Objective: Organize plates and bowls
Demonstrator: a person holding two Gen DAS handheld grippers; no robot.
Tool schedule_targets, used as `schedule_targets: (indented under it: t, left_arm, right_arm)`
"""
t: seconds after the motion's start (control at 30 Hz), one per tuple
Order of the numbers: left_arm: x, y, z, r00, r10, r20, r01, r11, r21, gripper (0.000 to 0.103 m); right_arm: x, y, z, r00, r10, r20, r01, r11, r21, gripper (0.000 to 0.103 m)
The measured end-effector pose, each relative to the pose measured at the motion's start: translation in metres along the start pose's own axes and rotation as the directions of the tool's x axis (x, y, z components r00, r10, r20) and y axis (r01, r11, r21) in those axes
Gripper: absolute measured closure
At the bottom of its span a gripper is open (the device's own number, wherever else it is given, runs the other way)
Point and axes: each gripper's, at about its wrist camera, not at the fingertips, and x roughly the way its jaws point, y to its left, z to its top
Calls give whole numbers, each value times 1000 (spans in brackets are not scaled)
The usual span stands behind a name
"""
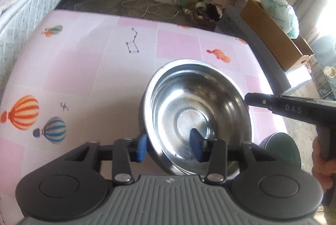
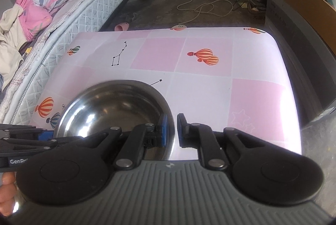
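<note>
Two grippers, left gripper, right gripper, one steel bowl, one table

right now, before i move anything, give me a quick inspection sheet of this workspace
surface: table under a pink checked cloth with balloon prints
job's things: one steel bowl, upright and empty, near the front of the table
clutter: round dark green thing right of the bowl, partly hidden, cannot tell what it is
grippers: left gripper open, with the bowl's near rim between its fingers; right gripper closed on the bowl's rim at the other side
cables: white cord loose on the floor beyond the table
surroundings: bed with heaped bedding to the left, cardboard boxes and bags to the right
</note>
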Motion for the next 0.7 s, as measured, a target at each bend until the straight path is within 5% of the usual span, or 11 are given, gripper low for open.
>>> schedule_targets:
  t: [0.33, 0.5, 0.7]
  left_arm:
    - [4, 23, -4, 1000, 5, -17, -5, 999, -50, 60]
    - [22, 31, -9, 996, -50, -78, 42, 993, -108, 83]
    - [23, 33, -10, 996, -59, -73, 49, 991, -124, 86]
  right_arm:
    - [8, -4, 3, 999, 8, -33, -7, 999, 38, 91]
    - [16, -2, 1, 997, 27, -78, -24, 999, 44, 90]
    - [22, 8, -1, 995, 15, -100, -12, 999, 30, 85]
